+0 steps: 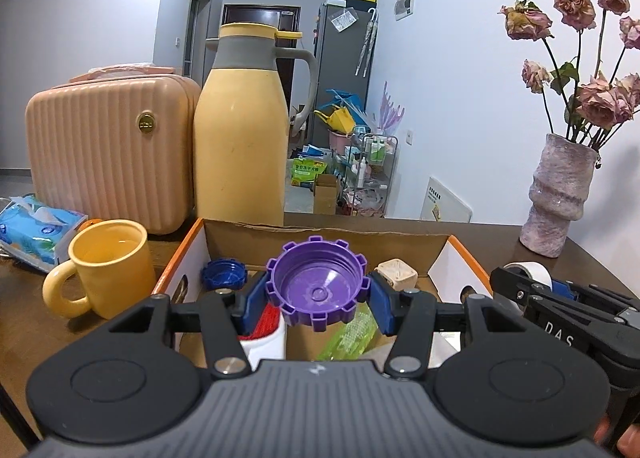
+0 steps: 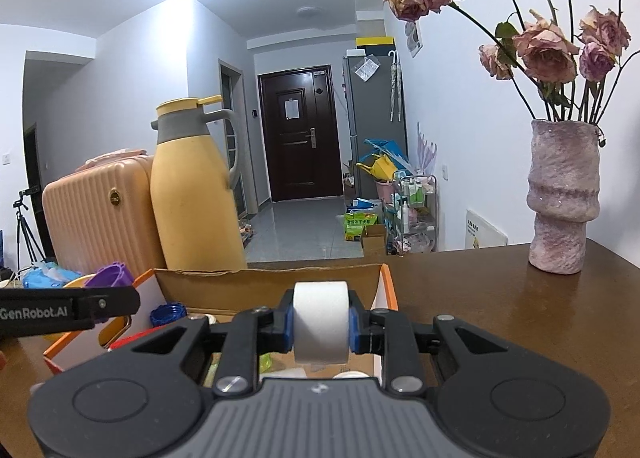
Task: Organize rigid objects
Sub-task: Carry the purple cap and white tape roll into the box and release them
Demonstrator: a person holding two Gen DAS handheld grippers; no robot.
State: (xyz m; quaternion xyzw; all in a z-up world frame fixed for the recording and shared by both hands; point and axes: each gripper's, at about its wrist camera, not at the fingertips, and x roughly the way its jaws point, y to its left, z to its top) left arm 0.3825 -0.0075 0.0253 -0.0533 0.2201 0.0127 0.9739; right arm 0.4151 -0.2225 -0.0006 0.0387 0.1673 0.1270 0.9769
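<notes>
Two grippers, each loaded, both over the cardboard box (image 1: 224,236).

Left wrist view: left gripper (image 1: 318,294) part open, pads clamped on a purple cap (image 1: 318,284), hollow side facing the camera. Box interior lies directly below and ahead; blue cap (image 1: 224,273) and beige cube (image 1: 397,274) already inside.

Right wrist view: right gripper (image 2: 320,324) closed narrow on a white tape roll (image 2: 321,322), roll axis running pad to pad. Box floor sits beneath it, near the right wall. Judgement: both drops go straight down; neither hand is clearly nearer.
</notes>
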